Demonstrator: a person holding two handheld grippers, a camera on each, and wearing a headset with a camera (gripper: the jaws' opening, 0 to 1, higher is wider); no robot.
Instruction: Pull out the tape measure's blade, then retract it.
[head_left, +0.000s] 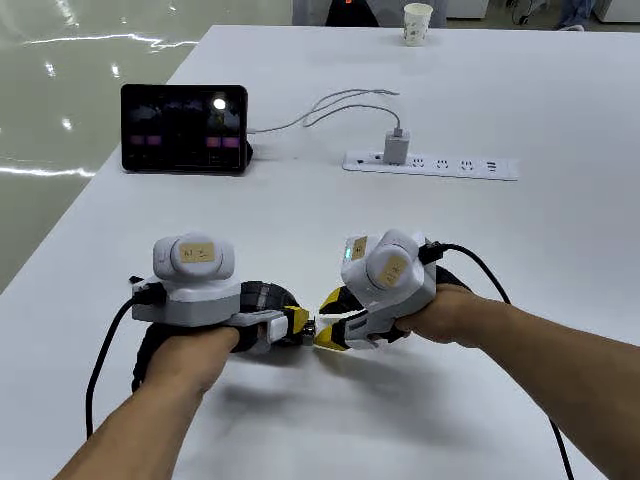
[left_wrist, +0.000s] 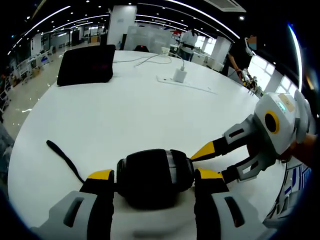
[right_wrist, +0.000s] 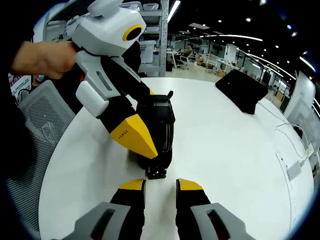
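Jaws: left gripper (left_wrist: 155, 176) clamped on tape measure (right_wrist: 162, 120); right gripper (right_wrist: 160, 186) slightly parted, empty, just short of blade hook (right_wrist: 156, 173). Risk: if I close off-centre, hook slips free.

Bright overhead lighting, soft shadows, fisheye-warped edges.

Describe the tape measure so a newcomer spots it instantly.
On the white table, look near the front edge. The tape measure is the rounded black case clamped between the left gripper's yellow-tipped fingers, unlike the flat black tablet farther back.
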